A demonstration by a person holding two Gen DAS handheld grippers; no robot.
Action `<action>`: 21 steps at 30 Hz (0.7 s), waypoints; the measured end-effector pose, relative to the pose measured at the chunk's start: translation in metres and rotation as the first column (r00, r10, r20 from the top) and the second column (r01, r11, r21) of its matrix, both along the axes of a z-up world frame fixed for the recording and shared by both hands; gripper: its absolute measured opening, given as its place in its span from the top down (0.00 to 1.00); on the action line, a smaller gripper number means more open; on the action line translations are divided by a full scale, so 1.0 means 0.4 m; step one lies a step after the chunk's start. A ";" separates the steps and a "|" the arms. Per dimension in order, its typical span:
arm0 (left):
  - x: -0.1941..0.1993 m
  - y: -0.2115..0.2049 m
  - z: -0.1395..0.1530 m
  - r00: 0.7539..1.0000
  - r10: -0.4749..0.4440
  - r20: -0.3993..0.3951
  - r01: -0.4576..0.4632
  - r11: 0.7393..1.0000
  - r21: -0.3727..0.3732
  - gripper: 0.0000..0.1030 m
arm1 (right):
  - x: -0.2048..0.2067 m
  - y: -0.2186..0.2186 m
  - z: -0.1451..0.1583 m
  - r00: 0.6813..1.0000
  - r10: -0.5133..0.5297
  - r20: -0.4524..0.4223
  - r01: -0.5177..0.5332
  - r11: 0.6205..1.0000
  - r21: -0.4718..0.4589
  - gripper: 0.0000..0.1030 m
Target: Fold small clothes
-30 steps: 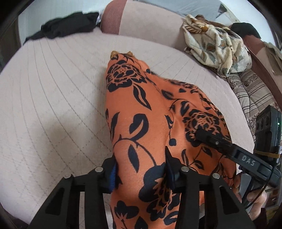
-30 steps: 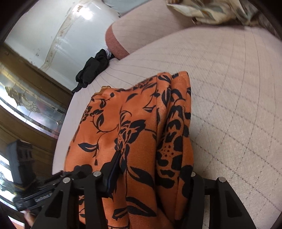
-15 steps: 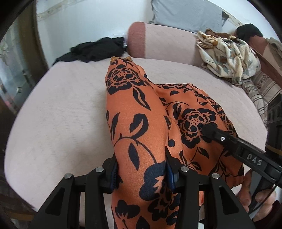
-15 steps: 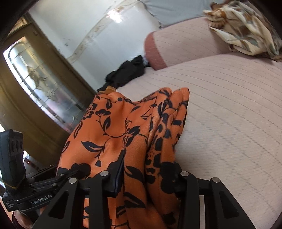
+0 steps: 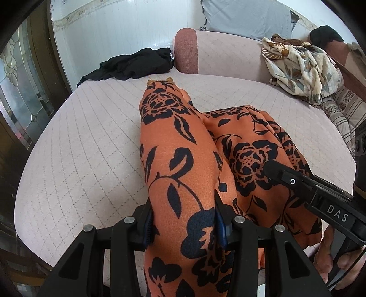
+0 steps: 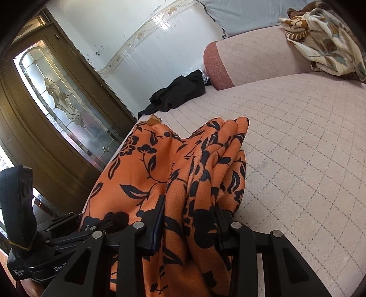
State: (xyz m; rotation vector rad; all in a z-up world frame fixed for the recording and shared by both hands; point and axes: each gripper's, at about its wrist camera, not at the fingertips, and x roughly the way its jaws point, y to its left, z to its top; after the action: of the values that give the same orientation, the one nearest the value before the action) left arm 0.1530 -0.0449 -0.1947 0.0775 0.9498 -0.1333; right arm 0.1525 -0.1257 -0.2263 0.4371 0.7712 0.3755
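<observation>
Two black handheld tongs grip one piece of clothing above a bed. The orange garment (image 5: 183, 164), printed with black roses and leaves, is held up at its near edge and slopes away, its far end resting on the pale pink quilted bed (image 5: 80, 148). In the left wrist view, the left tongs (image 5: 183, 219) pinch a thick fold of the orange fabric between their blue-padded fingers (image 5: 148, 225), the cloth filling the gap between them. To the right in that view, the right tongs (image 5: 272, 169) reach in from the lower right and press into a second bunch of the same cloth; a bare hand (image 5: 331, 258) grips their handle at the frame's lower right corner. In the right wrist view, the right tongs (image 6: 189, 226) pinch several gathered folds of the garment (image 6: 160, 173), and the left tongs (image 6: 103, 219) appear at the lower left, touching the fabric's edge. The two held bunches lie side by side, joined by the cloth between them. On the bed's far left corner lies a crumpled black garment (image 5: 135, 65). A pink bolster (image 5: 217, 54) with a reddish end runs along the far side, with a grey pillow (image 5: 247, 19) behind it. A cream cloth (image 5: 302, 66) with a brown leaf pattern is heaped at the right end. A dark wooden door (image 6: 57, 100) with patterned glass stands to the left of the bed.
</observation>
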 end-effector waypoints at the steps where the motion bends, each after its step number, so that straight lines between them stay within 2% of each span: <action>1: -0.001 0.004 0.000 1.000 0.002 -0.002 -0.002 1.000 0.000 0.56 | 0.001 -0.001 0.000 1.000 0.002 -0.004 -0.002 1.000 -0.004 0.64; 7: 0.008 -0.007 -0.010 1.000 0.003 -0.006 -0.003 1.000 0.027 0.56 | 0.021 0.002 -0.010 0.999 0.006 -0.047 -0.006 1.000 -0.019 0.64; 21: 0.018 -0.003 -0.017 1.000 0.010 -0.011 -0.010 1.000 0.028 0.55 | 0.039 -0.010 -0.027 0.996 -0.008 -0.088 0.007 1.000 -0.010 0.64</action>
State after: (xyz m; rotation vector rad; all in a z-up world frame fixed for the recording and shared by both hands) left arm 0.1601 -0.0460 -0.2014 0.0976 0.9637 -0.1114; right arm 0.1681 -0.1299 -0.2370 0.4501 0.8562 0.3471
